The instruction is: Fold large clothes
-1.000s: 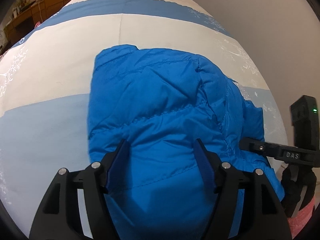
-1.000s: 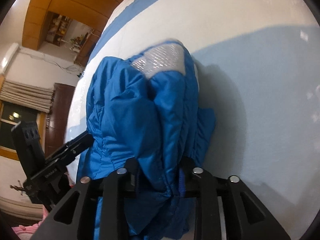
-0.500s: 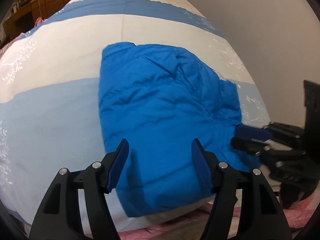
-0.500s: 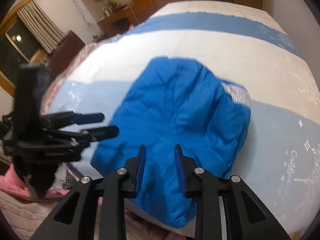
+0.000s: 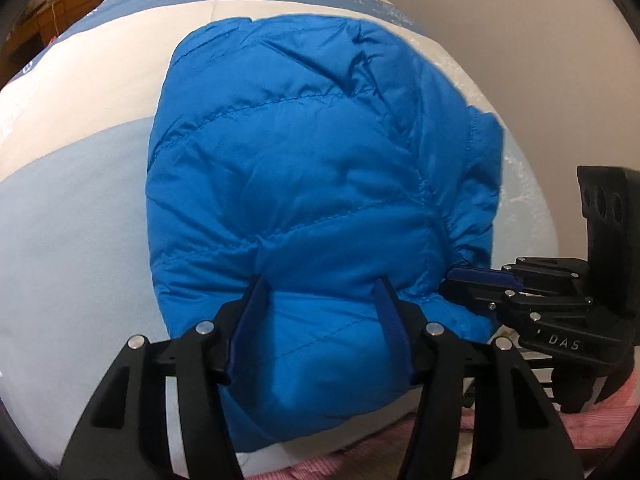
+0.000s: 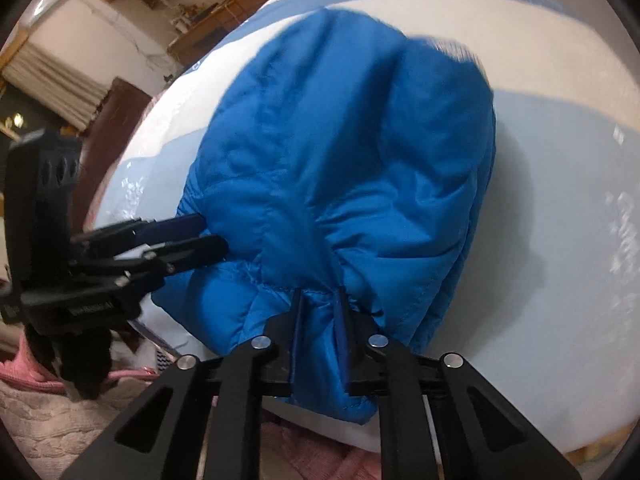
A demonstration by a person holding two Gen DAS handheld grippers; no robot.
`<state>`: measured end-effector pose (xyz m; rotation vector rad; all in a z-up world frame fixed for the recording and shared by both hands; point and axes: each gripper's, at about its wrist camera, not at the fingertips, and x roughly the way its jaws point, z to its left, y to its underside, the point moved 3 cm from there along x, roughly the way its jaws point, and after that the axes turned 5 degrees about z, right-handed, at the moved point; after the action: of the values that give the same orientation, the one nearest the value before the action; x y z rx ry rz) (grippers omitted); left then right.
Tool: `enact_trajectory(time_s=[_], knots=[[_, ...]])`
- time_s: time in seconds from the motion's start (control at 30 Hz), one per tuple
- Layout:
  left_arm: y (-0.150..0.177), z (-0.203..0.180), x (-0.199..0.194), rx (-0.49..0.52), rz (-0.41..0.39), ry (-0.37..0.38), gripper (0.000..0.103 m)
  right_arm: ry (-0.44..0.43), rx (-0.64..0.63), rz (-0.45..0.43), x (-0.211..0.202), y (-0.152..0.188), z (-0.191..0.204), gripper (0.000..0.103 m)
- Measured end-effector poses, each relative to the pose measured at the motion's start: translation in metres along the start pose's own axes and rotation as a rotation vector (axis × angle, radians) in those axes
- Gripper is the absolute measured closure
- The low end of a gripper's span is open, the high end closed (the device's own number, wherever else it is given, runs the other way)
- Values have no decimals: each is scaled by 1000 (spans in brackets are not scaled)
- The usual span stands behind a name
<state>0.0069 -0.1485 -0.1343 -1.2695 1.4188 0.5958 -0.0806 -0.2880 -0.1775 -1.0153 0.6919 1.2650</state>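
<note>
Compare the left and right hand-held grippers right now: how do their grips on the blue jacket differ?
The left hand-held gripper has its jaws spread wide over the blue jacket, pinching nothing; the right hand-held gripper has its jaws narrowed on a gathered fold. The left sits over the near middle, the right at the jacket's right edge. Both are at the near end.

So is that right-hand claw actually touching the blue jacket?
Touching. In the right wrist view, the right gripper has its fingers closed on a pinched fold at the near edge of the blue jacket.
</note>
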Motion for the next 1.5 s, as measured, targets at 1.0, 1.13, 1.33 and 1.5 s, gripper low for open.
enact_trajectory(time_s=[1.0,1.13,1.33,1.5], knots=[[-19,30,-23,-44,-24,101,87,13,-54,-80,-37,-29,22,84],[-65,36,-26,-41,-68,62,87,30,-78,-160,-49,-73,27,84],[-120,46,3,-59,-13,39,88,123,-48,-144,-13,-134,10,84],[-138,54,32,-54,56,6,88,150,9,-96,20,-146,-14,89]])
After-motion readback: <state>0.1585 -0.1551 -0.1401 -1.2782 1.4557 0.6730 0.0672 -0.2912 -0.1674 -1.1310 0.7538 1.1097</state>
